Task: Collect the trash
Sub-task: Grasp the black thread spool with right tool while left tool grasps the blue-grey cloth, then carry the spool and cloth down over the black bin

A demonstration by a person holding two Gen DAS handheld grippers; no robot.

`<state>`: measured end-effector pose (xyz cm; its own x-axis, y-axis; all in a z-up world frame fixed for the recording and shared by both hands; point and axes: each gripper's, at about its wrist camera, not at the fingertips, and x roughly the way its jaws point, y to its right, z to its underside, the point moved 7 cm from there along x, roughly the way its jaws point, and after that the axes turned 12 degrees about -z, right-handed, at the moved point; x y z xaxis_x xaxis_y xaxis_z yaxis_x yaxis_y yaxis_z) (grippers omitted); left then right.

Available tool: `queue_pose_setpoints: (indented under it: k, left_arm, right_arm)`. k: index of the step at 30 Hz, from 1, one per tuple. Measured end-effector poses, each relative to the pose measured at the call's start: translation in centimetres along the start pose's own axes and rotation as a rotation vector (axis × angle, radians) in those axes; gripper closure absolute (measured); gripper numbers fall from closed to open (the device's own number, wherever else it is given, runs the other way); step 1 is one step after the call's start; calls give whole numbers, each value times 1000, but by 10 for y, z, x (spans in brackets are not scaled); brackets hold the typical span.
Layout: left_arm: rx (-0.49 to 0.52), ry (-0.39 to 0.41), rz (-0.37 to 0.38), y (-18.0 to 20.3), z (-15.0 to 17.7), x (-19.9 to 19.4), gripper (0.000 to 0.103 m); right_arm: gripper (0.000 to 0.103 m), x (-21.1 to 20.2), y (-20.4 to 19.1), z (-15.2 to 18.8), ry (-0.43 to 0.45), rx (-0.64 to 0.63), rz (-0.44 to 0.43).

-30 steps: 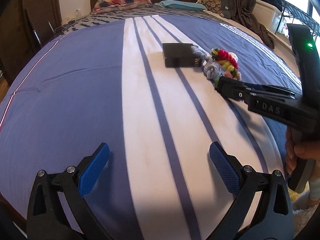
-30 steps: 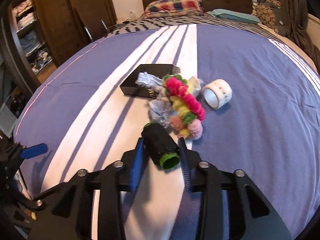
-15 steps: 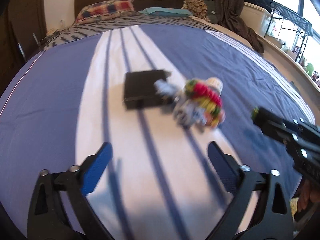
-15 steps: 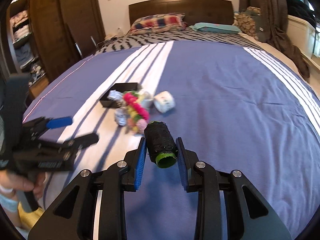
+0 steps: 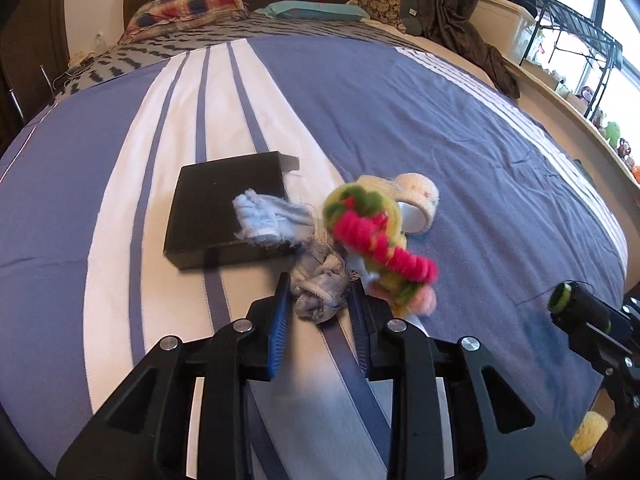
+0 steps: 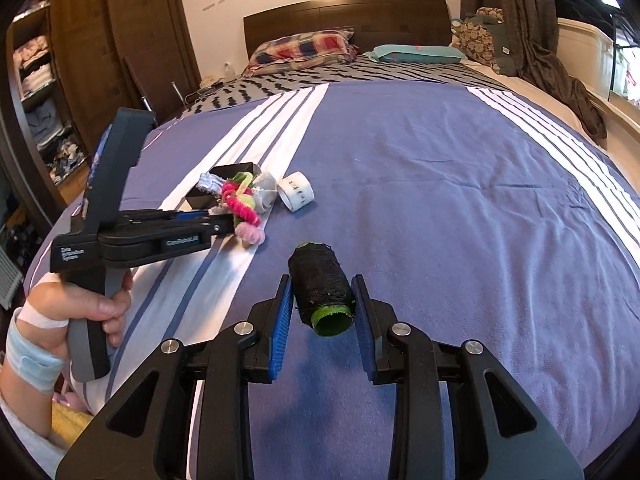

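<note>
On the striped bed cover (image 5: 440, 128) lies a small pile: a black box (image 5: 224, 200), a light blue cloth scrap (image 5: 268, 216), a pink, green and yellow pompom string (image 5: 376, 236), a white tape roll (image 5: 418, 204) and a grey cloth wad (image 5: 318, 300). My left gripper (image 5: 320, 280) has its jaws closing on the grey wad, with both pads against it. The right wrist view shows the left gripper (image 6: 224, 222) at the pile's near edge. My right gripper (image 6: 322, 280) is shut on a black thread spool (image 6: 322, 288) with a green core, held above the cover to the right of the pile.
Pillows (image 6: 304, 48) and a dark headboard (image 6: 344, 12) are at the far end of the bed. A wooden wardrobe (image 6: 100, 40) stands on the left. A dark cloth (image 5: 460, 20) hangs by the window ledge (image 5: 560, 92) on the right. A person's bandaged hand (image 6: 80, 308) holds the left gripper.
The left gripper moved forward to the pile and its wide jaws came in around the grey wad. The right gripper drew back and to the right, still holding the spool.
</note>
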<state>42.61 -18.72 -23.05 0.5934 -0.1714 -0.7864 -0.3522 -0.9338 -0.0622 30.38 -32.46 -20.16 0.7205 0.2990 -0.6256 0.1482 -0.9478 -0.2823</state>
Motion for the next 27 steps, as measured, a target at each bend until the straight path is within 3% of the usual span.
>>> queue_pose_setpoints:
  k: [11,19,27]
  left_arm:
    - [-5,38,-60,-15,58,-80,77]
    - [-31,114,-53,-14,101,-155,77]
    - [-17,138,-27,3,146,-198,77]
  right_arm:
    - [73,-33,-40,12,35,-53,-30]
    - [73,-60,-76,39,28,-95,-46]
    - [73,-91,-103,73,35,-113,-52]
